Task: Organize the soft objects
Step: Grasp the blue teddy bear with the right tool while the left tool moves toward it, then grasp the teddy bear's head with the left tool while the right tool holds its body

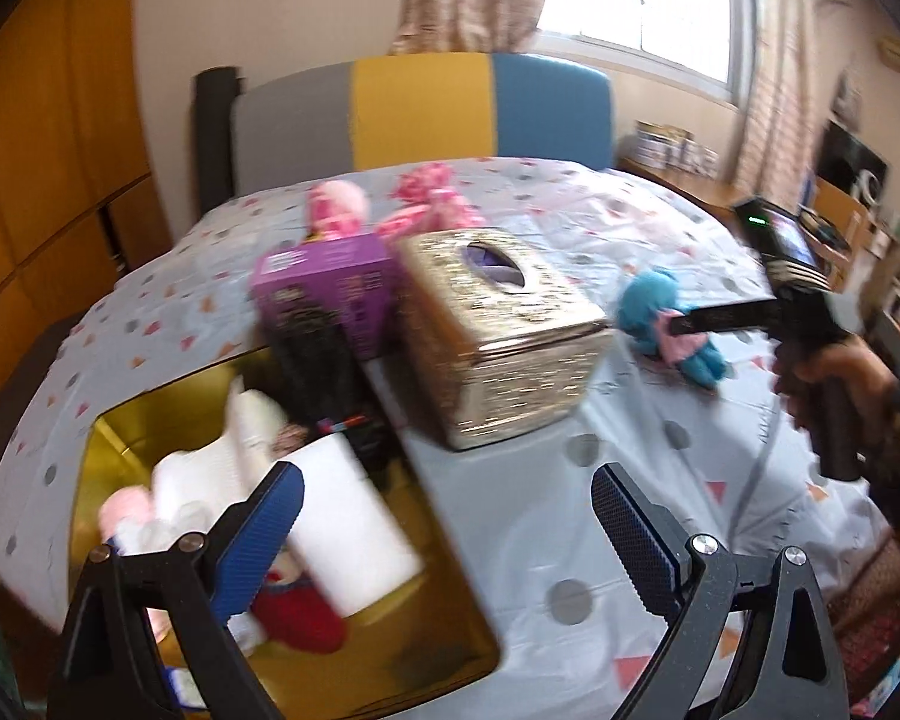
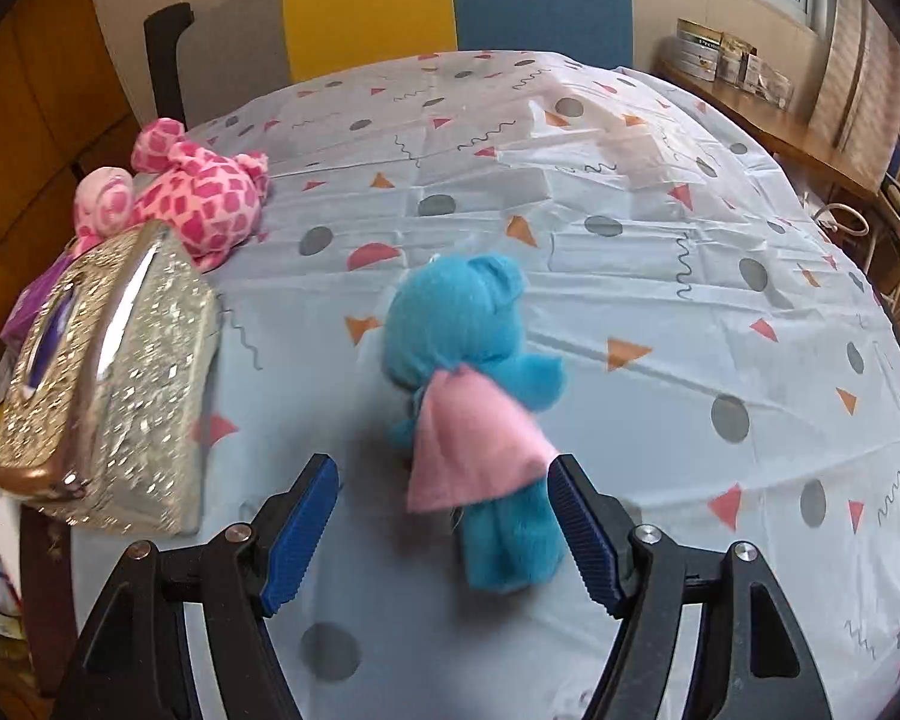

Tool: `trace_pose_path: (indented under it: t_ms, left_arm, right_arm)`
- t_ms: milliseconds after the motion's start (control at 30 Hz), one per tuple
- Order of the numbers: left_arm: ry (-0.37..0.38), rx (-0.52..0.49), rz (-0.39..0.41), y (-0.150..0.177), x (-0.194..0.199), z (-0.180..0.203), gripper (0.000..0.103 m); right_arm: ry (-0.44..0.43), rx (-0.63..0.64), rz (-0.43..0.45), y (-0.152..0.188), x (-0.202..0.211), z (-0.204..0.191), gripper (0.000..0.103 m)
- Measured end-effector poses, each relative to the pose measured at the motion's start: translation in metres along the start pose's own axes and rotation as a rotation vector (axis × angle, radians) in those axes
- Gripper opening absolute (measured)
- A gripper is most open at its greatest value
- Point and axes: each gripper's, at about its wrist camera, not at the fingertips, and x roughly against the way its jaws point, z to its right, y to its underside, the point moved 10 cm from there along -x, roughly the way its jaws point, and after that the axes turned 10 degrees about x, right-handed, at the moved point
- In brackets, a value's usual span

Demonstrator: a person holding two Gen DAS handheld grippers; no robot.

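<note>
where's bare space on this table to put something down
Free: the tablecloth right of and beyond the blue plush, and the near strip between it and the glitter tissue box. Crowded: the left edge, with the pink plush and gold bin.

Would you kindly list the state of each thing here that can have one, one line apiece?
Left gripper: open, empty, over the bin's edge.
Right gripper: open, straddling the blue bear, not gripping.
Blue bear: lying on the tablecloth, pink cape on.
Gold bin: open, already holding soft items.
Tissue box: upright beside the bin.
Pink spotted plush: lying on the cloth, outside the bin.
</note>
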Motion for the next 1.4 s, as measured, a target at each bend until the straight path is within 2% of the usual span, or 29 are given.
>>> trace_pose_path:
  t_ms: [200,267,300,333,433,600,767,867,967,1033,1167,1367,1400]
  left_arm:
    - [0.069,-0.05,-0.003,-0.017,-0.008,0.046,0.097]
    - [0.09,-0.062,-0.006,-0.025,-0.011,0.061,0.097]
    - [0.103,-0.066,-0.005,-0.029,-0.013,0.069,0.097]
    - [0.119,-0.073,-0.002,-0.036,-0.014,0.078,0.097]
    - [0.156,-0.093,0.013,-0.055,-0.02,0.103,0.097]
    - [0.212,-0.103,-0.022,-0.083,-0.059,0.15,0.095]
    - [0.258,-0.067,-0.151,-0.09,-0.133,0.201,0.09]
    - [0.273,-0.019,-0.226,-0.089,-0.169,0.221,0.089]
    - [0.288,-0.012,-0.258,-0.089,-0.195,0.242,0.089]
    - [0.304,-0.012,-0.283,-0.089,-0.213,0.254,0.089]
    - [0.352,0.06,-0.343,-0.088,-0.238,0.267,0.089]
    - [0.397,0.112,-0.463,-0.071,-0.275,0.292,0.089]
    - [0.401,0.118,-0.48,-0.068,-0.279,0.295,0.084]
  right_arm:
    - [0.04,0.003,-0.027,-0.004,-0.029,0.016,0.074]
    - [0.004,0.001,-0.039,-0.001,-0.04,0.02,0.073]
    - [-0.035,-0.005,-0.056,0.002,-0.045,0.02,0.06]
    - [-0.075,0.002,-0.082,0.006,-0.05,0.018,0.031]
    - [-0.075,0.067,-0.092,0.007,-0.043,0.02,0.023]
    - [-0.098,0.053,-0.132,0.025,-0.032,0.046,0.023]
    - [-0.108,-0.02,-0.146,0.034,-0.028,0.067,0.024]
    - [-0.108,-0.027,-0.156,0.034,-0.029,0.069,0.025]
    - [-0.121,-0.032,-0.163,0.035,-0.029,0.071,0.025]
    - [-0.152,-0.072,-0.166,0.036,-0.03,0.073,0.026]
    - [-0.22,-0.179,-0.165,0.037,-0.031,0.082,0.027]
    - [-0.2,-0.163,-0.165,0.035,-0.032,0.082,0.028]
    - [-0.198,-0.159,-0.164,0.035,-0.031,0.082,0.028]
